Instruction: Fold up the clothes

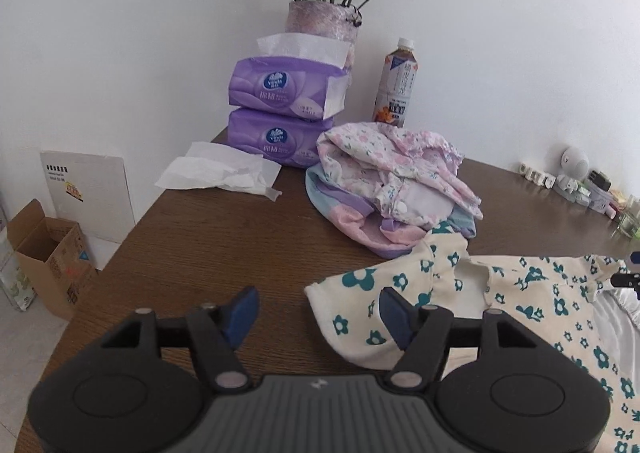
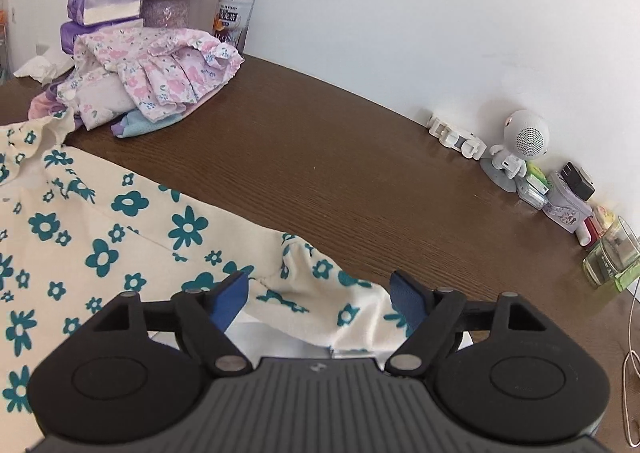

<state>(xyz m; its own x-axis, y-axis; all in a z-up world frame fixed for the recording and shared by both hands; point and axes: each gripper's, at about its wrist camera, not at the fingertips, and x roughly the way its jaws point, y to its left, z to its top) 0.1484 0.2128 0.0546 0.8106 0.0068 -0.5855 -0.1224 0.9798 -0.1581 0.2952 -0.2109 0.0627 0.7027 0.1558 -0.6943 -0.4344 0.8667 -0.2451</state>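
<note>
A cream garment with teal flowers (image 1: 532, 293) lies spread on the brown table (image 1: 208, 237). My left gripper (image 1: 318, 311) is open and hovers over its left sleeve end (image 1: 348, 317); one finger is above bare table, the other above the cloth. In the right wrist view the same garment (image 2: 104, 237) fills the left side. My right gripper (image 2: 322, 299) is open, its fingers straddling the right sleeve (image 2: 332, 305) without touching it that I can tell. A pile of folded pink floral and pastel clothes (image 1: 394, 183) sits behind, and also shows in the right wrist view (image 2: 152, 73).
Two purple tissue packs (image 1: 280, 113), loose tissues (image 1: 220, 171), a vase of flowers (image 1: 322, 19) and a drink bottle (image 1: 396, 85) stand at the back. Small trinkets and a white robot figure (image 2: 516, 149) line the wall at the right. A cardboard box (image 1: 48, 257) stands on the floor to the left.
</note>
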